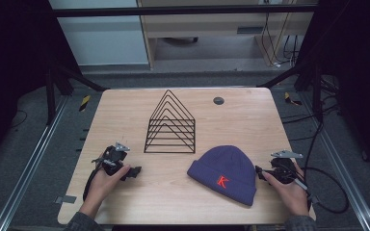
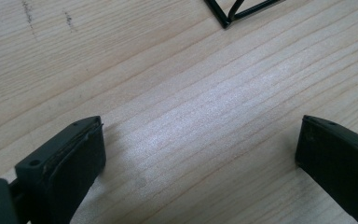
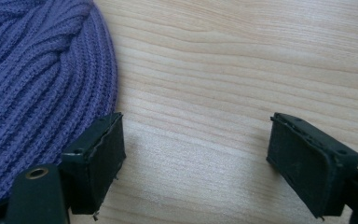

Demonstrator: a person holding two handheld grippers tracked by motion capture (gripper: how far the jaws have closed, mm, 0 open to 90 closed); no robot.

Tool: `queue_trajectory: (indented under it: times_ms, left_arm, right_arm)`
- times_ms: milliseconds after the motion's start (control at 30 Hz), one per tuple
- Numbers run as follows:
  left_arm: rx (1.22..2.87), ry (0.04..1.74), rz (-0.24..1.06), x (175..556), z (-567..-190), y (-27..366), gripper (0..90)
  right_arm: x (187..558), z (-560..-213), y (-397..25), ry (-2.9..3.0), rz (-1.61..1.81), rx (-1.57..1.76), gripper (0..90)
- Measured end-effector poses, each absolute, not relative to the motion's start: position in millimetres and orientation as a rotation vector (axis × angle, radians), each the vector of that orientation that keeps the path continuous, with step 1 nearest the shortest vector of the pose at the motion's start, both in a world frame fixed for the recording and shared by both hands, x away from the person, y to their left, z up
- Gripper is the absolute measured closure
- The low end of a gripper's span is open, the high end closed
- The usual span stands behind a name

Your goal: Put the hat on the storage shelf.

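A purple knit beanie (image 1: 226, 171) with a red K lies flat on the wooden table (image 1: 183, 202), right of centre. A black wire rack (image 1: 171, 124) of nested triangles stands behind it at mid-table. My left gripper (image 1: 136, 172) rests on the table at the front left, open, its jaws wide apart over bare wood (image 2: 200, 140); a corner of the rack (image 2: 228, 14) shows ahead. My right gripper (image 1: 258, 171) sits at the beanie's right edge, open, with one jaw touching the knit (image 3: 37, 84) and nothing between the jaws.
A small dark round disc (image 1: 218, 100) is set in the table near the back edge. Cables trail off the table's right side (image 1: 327, 192). A dark metal frame surrounds the table, with floor beyond.
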State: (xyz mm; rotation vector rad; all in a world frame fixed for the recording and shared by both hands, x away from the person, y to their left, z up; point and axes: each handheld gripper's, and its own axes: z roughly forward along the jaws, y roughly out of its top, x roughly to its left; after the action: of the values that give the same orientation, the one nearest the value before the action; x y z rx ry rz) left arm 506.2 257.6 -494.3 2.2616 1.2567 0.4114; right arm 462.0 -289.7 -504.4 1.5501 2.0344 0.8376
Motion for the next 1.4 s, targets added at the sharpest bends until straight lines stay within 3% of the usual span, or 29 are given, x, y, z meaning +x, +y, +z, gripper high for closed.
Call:
queue_trajectory:
  times_ms: [300,700,1033,1400]
  left_arm:
    - [2.260,1.248,0.416,504,-495,257,0.0]
    - [2.265,1.234,0.420,502,-496,257,0.0]
    - [2.270,1.232,0.412,502,-495,256,0.0]
    - [2.272,1.229,0.404,502,-495,256,0.0]
  right_arm:
    - [461,-501,-295,2.027,0.857,1.572,28.6]
    - [456,-471,-280,1.984,0.920,1.477,25.7]
    - [488,-450,-245,2.199,0.868,1.377,44.3]
    - [532,-454,-223,2.332,0.850,1.401,54.6]
